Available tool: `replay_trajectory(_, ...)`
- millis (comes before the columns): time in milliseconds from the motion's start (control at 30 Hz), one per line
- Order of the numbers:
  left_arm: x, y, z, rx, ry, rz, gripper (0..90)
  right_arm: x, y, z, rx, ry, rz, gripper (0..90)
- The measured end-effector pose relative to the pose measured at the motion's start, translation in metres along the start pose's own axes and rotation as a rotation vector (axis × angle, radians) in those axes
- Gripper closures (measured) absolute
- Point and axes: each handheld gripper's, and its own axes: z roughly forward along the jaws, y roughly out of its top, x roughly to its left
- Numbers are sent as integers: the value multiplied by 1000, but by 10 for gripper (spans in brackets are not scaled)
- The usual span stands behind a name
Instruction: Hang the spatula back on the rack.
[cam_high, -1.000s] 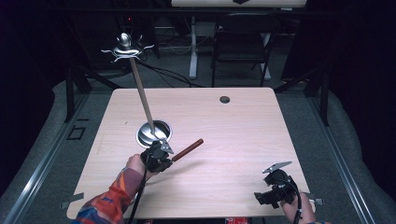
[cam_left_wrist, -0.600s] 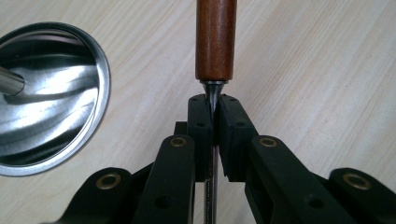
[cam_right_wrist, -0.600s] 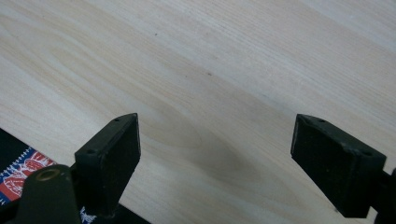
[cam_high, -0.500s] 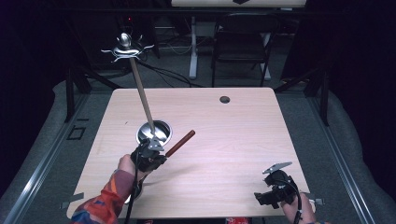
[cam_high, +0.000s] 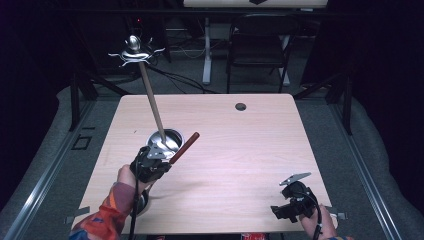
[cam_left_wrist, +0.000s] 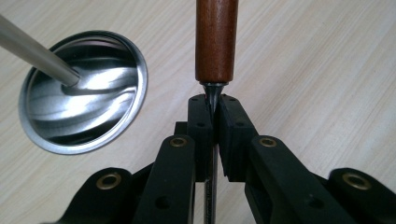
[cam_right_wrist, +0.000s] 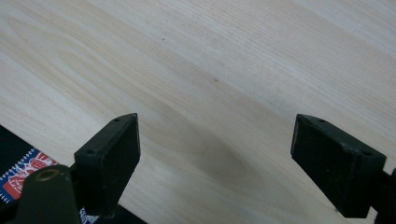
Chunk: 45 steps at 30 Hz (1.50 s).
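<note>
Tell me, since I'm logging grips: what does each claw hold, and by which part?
Left claw: brown wooden-handled tool, gripped by its thin metal shank. Right claw: nothing.

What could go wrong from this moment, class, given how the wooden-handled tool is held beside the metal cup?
1. The left gripper pinches only the thin metal shank of the wooden-handled tool, so the heavier handle might pivot or slip between the fingers.
2. The metal cup sits close by with a long rod leaning in it; a swing of the handle could knock the rod and tip the cup.
</note>
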Motion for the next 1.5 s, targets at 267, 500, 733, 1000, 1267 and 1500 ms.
replay_trajectory(267,5,-2,-15,-46,41,-27,840,1,2,1,-5,-4,-8,153)
replay_trajectory(500,-2,-7,-38,-120,72,-27,841,2,5,2,9,-5,-22,154)
replay_trajectory(733,1,-10,-53,-181,106,-53,841,4,8,4,-2,11,-33,154)
replay_trajectory(1000,9,-10,-80,-317,157,-107,844,4,8,4,9,9,-42,154)
replay_trajectory(1267,22,-13,-93,-395,186,-163,842,5,7,3,-4,12,-41,153)
replay_trajectory(1500,38,-16,-91,-424,187,-221,842,6,9,4,16,16,-39,154)
